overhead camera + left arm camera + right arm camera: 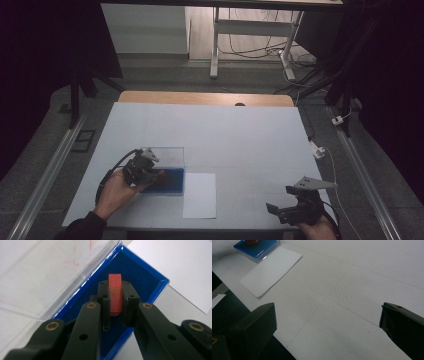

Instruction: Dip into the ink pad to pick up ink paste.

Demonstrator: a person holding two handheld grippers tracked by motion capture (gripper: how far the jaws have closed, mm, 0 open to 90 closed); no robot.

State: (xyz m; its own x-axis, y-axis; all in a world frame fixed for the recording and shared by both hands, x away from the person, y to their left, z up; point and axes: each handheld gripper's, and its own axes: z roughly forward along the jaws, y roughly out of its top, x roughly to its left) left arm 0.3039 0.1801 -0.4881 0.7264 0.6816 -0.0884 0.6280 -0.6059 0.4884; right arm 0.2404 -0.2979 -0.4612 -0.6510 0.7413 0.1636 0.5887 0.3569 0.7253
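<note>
No words, numbers or brand names can be read anywhere. The one sign is a small gold square crossed by fine gold lines, printed on the red card [115, 294] clamped in the left gripper [115, 305]; faint red scribbles on the clear lid [62, 267] are illegible

A white sheet [199, 194] lies near the front of the table [240, 135]; a desk frame [250, 30] stands far behind.
</note>
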